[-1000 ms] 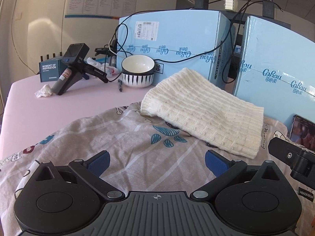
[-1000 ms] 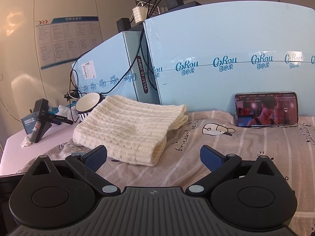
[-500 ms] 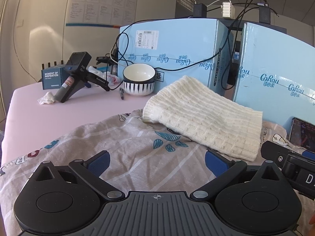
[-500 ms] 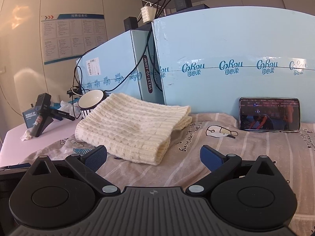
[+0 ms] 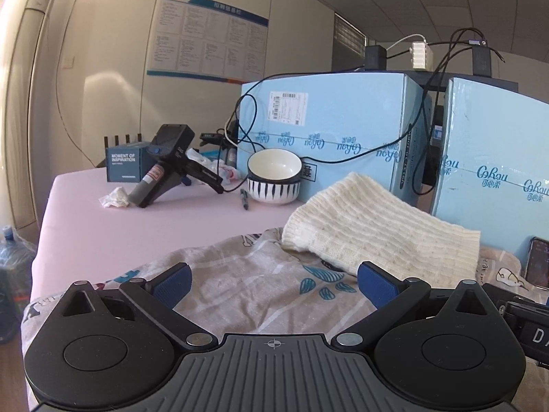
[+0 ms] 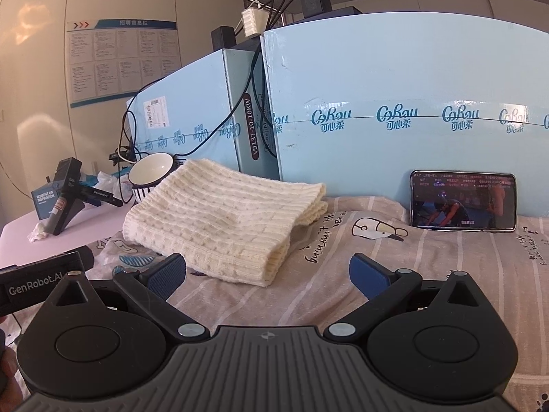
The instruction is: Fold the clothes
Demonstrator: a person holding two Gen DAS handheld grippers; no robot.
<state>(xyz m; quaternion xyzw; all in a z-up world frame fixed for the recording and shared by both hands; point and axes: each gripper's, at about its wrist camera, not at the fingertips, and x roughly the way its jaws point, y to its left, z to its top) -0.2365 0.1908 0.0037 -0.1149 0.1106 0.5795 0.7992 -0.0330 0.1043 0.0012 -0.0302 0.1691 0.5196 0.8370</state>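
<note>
A folded cream knit sweater [image 5: 381, 233] lies on a patterned grey cloth [image 5: 247, 285] spread over the table; it also shows in the right wrist view [image 6: 226, 223] on the same cloth [image 6: 343, 274]. My left gripper [image 5: 272, 283] is open and empty, held above the cloth just short of the sweater's near edge. My right gripper [image 6: 266, 276] is open and empty, its left finger close to the sweater's front corner. The left gripper's body [image 6: 41, 281] shows at the left of the right wrist view.
Light blue boxes [image 6: 394, 103] with cables stand behind the sweater. A phone [image 6: 463, 201] leans against them on the right. A striped bowl [image 5: 274, 180], a pen [image 5: 244, 199], a black handheld device [image 5: 164, 168], a crumpled tissue [image 5: 115, 197] and a small dark box [image 5: 125, 164] sit on the pink table [image 5: 137, 233].
Both grippers have risen and tilted up a little, so the sweater sits lower in each view. Both stay open and empty. The sweater has not moved.
</note>
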